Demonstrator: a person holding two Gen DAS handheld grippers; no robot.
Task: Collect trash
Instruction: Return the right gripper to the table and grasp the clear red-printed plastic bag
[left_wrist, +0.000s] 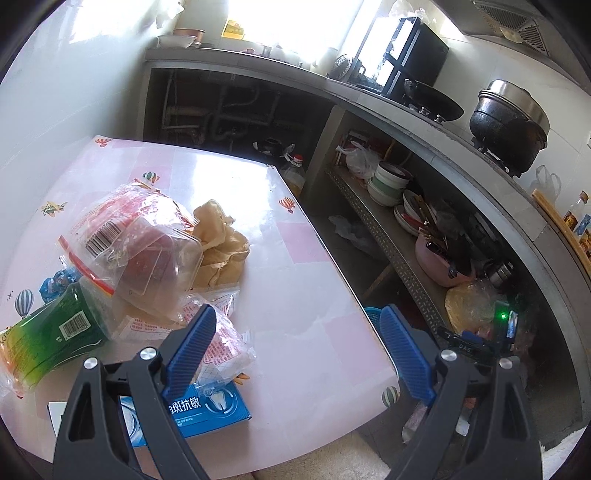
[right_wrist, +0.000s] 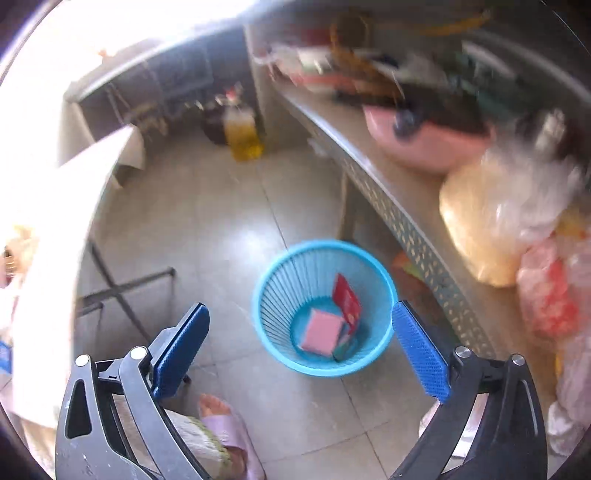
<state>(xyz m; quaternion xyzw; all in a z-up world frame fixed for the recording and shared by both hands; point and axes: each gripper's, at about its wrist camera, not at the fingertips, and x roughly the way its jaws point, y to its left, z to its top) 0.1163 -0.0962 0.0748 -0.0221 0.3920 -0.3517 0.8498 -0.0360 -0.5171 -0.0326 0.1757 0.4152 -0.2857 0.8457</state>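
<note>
My left gripper (left_wrist: 297, 350) is open and empty above the pink table (left_wrist: 314, 295). To its left lies a heap of trash: a clear plastic box (left_wrist: 159, 258), a crumpled brown paper bag (left_wrist: 219, 240), a green wrapper (left_wrist: 55, 336), a printed plastic bag (left_wrist: 225, 343) and a blue toothpaste box (left_wrist: 207, 410) under the left finger. My right gripper (right_wrist: 301, 339) is open and empty above the floor, over a blue waste basket (right_wrist: 266, 295). The basket holds a pink packet (right_wrist: 325, 330) and a red card (right_wrist: 345, 299).
A low metal shelf (right_wrist: 406, 221) with a pink basin (right_wrist: 424, 147) and bagged goods stands right of the basket. The table's folding legs (right_wrist: 122, 284) are to the left. A sandalled foot (right_wrist: 225, 421) is near. A stove counter with pots (left_wrist: 509, 122) runs behind.
</note>
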